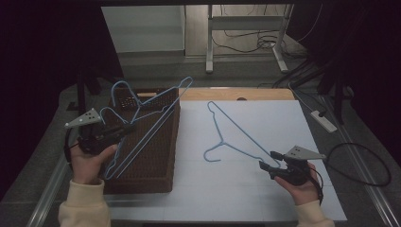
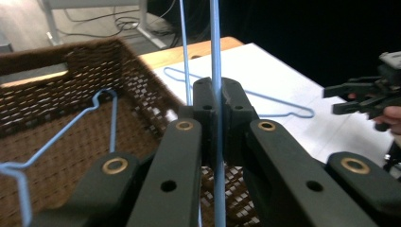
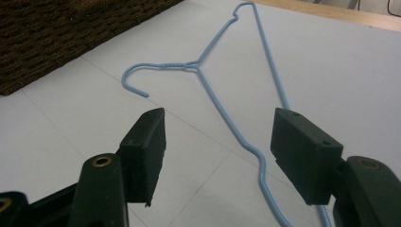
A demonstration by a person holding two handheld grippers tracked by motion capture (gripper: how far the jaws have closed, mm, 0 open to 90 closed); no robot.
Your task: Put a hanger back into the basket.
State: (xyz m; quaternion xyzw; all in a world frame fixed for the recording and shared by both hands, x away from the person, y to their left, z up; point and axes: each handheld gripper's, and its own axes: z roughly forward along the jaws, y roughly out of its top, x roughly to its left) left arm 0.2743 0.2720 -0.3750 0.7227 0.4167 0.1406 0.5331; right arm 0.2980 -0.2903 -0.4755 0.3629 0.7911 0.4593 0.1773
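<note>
Wicker basket, dark brown and coarsely woven, sits at the left of the white table in the high view, where the left gripper lifts a thin blue wire hanger above it while a second hanger lies flat to the basket's right, its lower corner just before the right gripper. In the left gripper view the jaws stand clamped together on the held hanger's wire, with another hanger resting inside the basket. In the right gripper view the jaws stand wide apart over the flat hanger; it looks light, springy and slippery, so I judge a straight run of wire near the corner the best hold.
</note>
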